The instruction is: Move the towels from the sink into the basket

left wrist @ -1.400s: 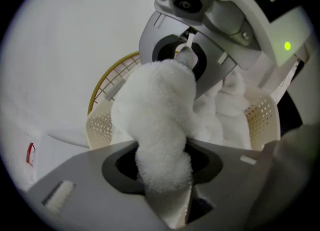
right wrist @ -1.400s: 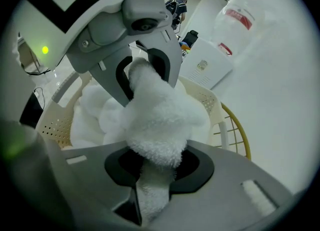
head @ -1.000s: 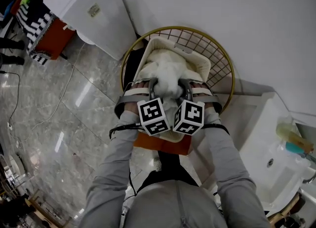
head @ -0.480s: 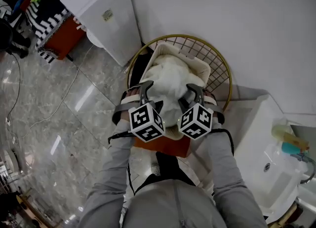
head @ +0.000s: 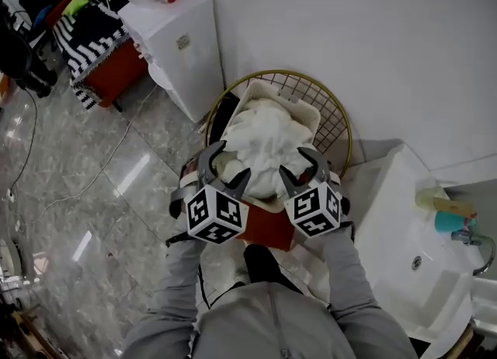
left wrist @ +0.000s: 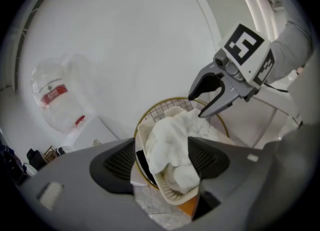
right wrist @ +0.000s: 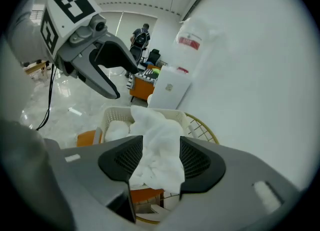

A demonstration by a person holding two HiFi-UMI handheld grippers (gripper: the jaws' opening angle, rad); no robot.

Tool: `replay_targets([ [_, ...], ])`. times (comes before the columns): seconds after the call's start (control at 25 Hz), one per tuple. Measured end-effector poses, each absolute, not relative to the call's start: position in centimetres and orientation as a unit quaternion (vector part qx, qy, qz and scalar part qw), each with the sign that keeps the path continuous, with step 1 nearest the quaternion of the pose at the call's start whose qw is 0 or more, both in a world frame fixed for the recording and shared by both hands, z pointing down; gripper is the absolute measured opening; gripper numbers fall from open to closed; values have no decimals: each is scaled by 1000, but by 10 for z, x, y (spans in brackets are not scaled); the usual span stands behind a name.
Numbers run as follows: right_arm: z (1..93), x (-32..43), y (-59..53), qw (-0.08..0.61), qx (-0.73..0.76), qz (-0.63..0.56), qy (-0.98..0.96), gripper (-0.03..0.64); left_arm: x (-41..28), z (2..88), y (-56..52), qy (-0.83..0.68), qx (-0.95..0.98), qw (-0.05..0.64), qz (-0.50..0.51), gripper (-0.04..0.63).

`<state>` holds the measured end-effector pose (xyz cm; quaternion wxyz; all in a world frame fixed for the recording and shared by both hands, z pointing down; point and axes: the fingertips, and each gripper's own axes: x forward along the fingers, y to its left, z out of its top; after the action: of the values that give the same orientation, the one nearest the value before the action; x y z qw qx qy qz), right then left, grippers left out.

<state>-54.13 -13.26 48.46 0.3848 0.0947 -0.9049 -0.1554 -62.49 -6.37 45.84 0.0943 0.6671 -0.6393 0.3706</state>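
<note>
Towels (head: 268, 140): soft, crumpled white heap filling the basket (head: 305, 112).
Basket: cream perforated plastic, rectangular, inside a round gold wire frame (head: 330, 113); near rim hidden behind the grippers.
Left gripper (head: 227, 165): jaws just opened, released, empty.
Right gripper (head: 301, 167): likewise.

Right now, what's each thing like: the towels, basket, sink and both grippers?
basket: full of white towels
towels: heaped up, nothing holding them
sink: no towel in the part that shows
left gripper: open, jaws have just been opening, nothing gripped, above the towels
right gripper: open, jaws have just been opening, nothing gripped, above the towels
</note>
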Motion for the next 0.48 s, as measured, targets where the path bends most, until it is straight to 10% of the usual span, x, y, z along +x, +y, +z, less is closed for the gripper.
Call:
replay_targets([
  [0.48,376,-471,-59,238,210,-180,-931,212,-596,383,54,-730,624,65,271,364],
])
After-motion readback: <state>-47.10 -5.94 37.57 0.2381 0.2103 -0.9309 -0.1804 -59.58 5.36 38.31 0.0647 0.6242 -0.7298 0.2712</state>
